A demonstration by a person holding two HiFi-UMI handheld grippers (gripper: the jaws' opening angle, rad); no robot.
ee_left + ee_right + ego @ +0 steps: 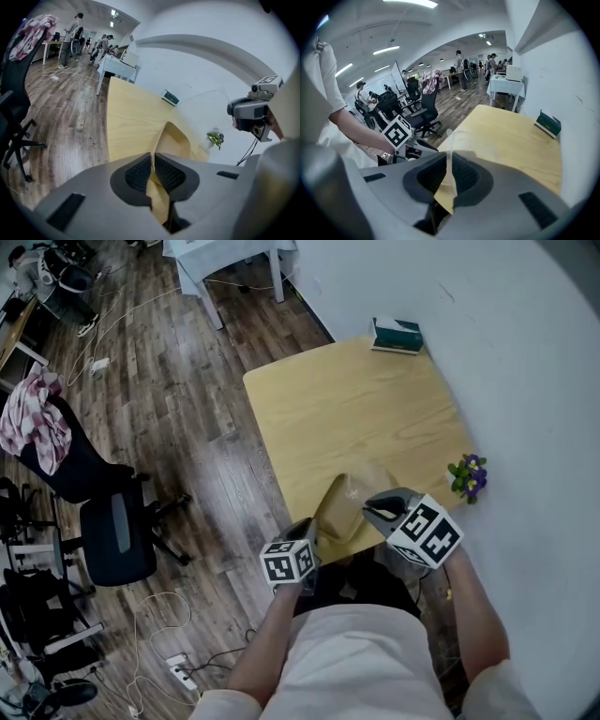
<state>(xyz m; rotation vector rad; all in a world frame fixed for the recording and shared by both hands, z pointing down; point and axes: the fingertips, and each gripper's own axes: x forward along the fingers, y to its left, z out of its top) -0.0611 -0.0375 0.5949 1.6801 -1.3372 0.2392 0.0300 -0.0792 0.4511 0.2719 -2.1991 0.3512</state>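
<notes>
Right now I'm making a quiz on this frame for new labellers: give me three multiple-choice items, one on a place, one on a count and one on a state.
1. Where is the green box?
A. at the far corner of the table, by the wall
B. on the floor
C. on a chair

2. How many grippers are shut on the bag?
A. none
B. one
C. two

3. The bag's mouth is:
A. taped shut
B. spread open
C. folded flat

Answers:
1 A: the head view shows it at the far corner beside the wall.
2 C: the left gripper and the right gripper each pinch an edge of the bag.
3 B: its two edges bow apart between the grippers.
</notes>
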